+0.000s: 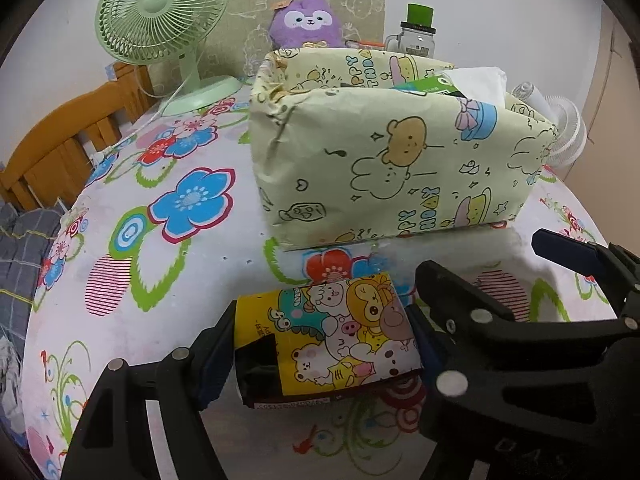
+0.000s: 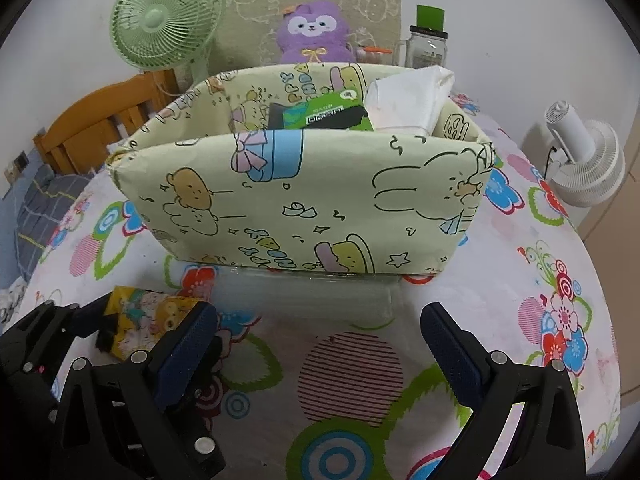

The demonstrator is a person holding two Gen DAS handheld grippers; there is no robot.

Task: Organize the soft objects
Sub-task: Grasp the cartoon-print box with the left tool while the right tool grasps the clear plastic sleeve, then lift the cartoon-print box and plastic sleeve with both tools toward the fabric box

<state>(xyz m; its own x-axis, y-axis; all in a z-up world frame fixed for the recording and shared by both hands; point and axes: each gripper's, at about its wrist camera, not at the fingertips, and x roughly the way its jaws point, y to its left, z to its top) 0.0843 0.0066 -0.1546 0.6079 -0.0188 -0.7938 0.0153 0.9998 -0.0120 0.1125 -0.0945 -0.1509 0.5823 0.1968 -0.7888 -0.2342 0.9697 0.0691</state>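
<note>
A small packet with yellow cartoon-animal print (image 1: 344, 336) lies on the flowered tablecloth (image 1: 168, 280), just in front of a pale yellow cartoon-printed box (image 1: 380, 168). My left gripper (image 1: 320, 332) is shut on the packet, with a blue pad against each of its ends. The right wrist view shows the same packet (image 2: 148, 320) at lower left, inside the left gripper (image 2: 120, 324). My right gripper (image 2: 320, 348) is open over bare cloth before the box (image 2: 304, 200), with nothing between its fingers. A green tissue pack (image 2: 324, 114) and white tissue (image 2: 408, 100) sit in the box.
Behind the box are a purple plush toy (image 1: 306, 22), a green desk fan (image 1: 160, 12) and a green-lidded glass jar (image 1: 418, 32). A white fan (image 2: 588, 164) stands at the table's right edge. A wooden chair (image 1: 60, 148) is beyond the left edge.
</note>
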